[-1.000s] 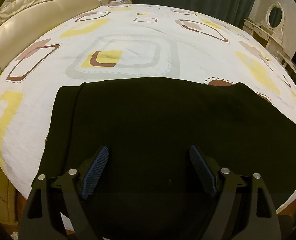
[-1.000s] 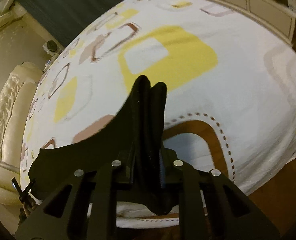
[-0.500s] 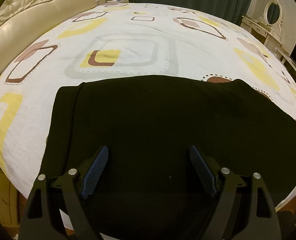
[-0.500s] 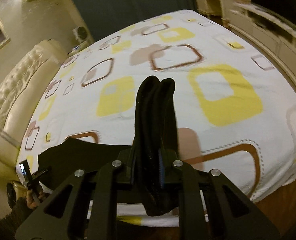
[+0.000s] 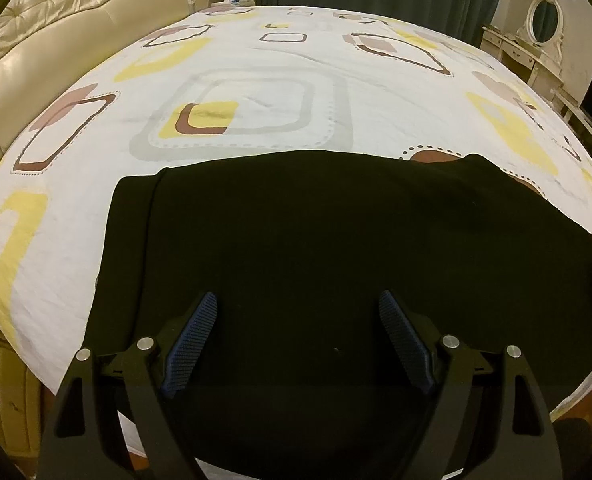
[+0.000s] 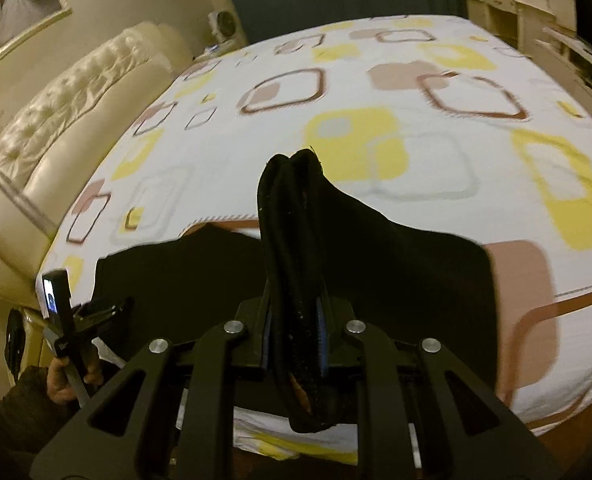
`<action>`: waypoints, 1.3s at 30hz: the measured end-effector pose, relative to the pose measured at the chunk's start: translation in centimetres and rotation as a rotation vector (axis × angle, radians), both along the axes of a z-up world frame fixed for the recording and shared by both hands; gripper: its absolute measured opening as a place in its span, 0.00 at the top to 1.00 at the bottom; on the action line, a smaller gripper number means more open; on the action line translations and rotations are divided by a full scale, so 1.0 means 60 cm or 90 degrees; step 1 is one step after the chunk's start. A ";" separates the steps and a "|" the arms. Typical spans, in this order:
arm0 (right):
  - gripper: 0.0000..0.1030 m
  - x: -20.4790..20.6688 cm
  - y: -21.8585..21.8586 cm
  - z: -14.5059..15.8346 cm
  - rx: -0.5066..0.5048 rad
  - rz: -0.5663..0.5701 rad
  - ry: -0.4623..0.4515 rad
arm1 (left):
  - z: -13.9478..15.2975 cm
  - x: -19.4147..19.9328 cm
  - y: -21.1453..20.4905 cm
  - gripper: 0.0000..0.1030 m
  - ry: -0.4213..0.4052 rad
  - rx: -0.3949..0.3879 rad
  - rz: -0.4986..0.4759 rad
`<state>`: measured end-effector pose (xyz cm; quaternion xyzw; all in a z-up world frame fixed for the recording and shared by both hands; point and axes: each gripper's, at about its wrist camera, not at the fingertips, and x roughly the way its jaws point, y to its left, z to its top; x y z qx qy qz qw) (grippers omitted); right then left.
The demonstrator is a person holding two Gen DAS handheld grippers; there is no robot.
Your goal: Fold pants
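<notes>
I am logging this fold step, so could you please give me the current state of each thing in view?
left hand-held gripper: open, fingers spread above the cloth, holding nothing.
right hand-held gripper: shut on a bunched end of the pants.
pants: black, mostly flat on the bed, one end lifted by the right hand-held gripper.
bed sheet: spread out, lightly wrinkled.

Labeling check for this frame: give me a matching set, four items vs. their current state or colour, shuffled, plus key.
Column 1:
1. left gripper
2. right gripper
3. pants
4. headboard

Column 2:
A. cream, tufted
B. shut on bunched black fabric
C. black, spread on the patterned bed sheet
D. open, fingers apart above the cloth

Pairs: 1-D, 2-B, 3-C, 4-A
</notes>
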<state>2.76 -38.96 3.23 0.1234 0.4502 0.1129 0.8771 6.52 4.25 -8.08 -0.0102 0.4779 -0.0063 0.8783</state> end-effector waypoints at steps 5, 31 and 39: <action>0.84 0.009 0.057 -0.052 -0.002 0.019 0.023 | -0.002 -0.001 -0.002 0.20 -0.005 0.007 -0.001; 0.82 0.005 0.153 -0.177 -0.049 0.016 0.069 | -0.003 -0.003 -0.006 0.20 -0.008 0.012 0.002; 0.77 0.003 0.163 -0.186 -0.033 0.016 0.073 | -0.003 -0.003 -0.005 0.20 -0.009 0.012 0.003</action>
